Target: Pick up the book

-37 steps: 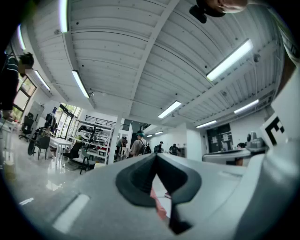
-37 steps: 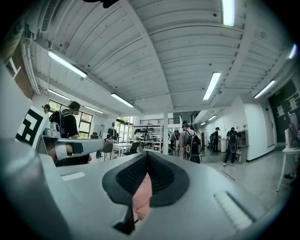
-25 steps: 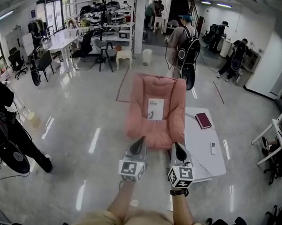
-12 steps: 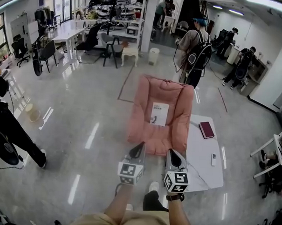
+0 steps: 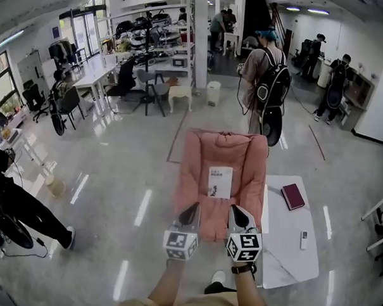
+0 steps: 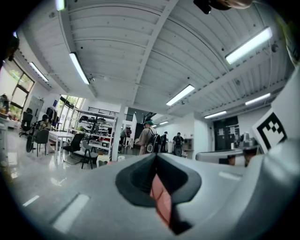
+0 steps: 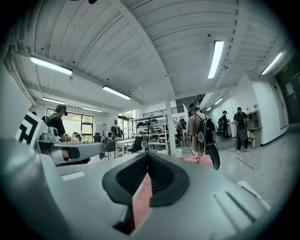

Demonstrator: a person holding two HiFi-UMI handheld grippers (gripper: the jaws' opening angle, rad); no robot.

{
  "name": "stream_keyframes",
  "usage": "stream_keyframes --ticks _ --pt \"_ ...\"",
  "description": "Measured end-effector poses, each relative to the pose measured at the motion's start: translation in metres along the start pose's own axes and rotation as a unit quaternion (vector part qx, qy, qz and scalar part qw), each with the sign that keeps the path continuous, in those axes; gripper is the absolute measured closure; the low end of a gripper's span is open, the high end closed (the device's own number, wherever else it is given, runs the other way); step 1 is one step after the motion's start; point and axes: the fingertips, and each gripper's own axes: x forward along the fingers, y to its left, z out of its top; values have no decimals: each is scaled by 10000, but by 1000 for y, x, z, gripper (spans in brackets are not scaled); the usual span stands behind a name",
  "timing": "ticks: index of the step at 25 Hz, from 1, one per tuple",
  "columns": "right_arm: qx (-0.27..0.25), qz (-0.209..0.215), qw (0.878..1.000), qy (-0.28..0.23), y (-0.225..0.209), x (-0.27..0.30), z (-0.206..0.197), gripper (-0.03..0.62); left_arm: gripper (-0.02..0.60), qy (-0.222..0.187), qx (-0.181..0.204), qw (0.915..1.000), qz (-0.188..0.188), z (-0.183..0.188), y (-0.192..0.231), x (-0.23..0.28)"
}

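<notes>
A white book [image 5: 220,181] lies flat on the seat of a pink armchair [image 5: 194,174] in the middle of the head view. A second, dark red book [image 5: 293,196] lies on the low white table [image 5: 282,248] to the chair's right. My left gripper [image 5: 191,210] and right gripper [image 5: 237,211] are side by side just short of the chair's front edge, both shut and empty, pointing level at it. In the left gripper view the left gripper [image 6: 156,157] shows pink cushion through its slit. The right gripper [image 7: 147,154] shows the same, with the armchair [image 7: 200,161] beyond.
A small white remote [image 5: 304,236] lies on the low table. A person with a black backpack [image 5: 265,79] stands behind the chair. Another person in black [image 5: 15,202] stands at the left. Desks, office chairs and shelves fill the back of the room.
Both grippers and the view have moved forward across the floor toward the armchair, which now lies closer in front of them. The jaws stayed shut.
</notes>
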Motion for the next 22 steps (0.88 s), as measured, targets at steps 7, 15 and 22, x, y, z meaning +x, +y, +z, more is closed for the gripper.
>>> stream_keyframes --ticks 7,15,22 --pt "291 91 9995 75 -105 59 -4 586 577 146 -5 9998 -114 -19 -27 114" --pt "692 132 9963 491 -171 121 -45 586 577 611 -45 9979 -201 -61 -14 197" --pt "699 14 9939 856 -207 215 -78 586 577 929 -196 9945 -438 -105 38 288"
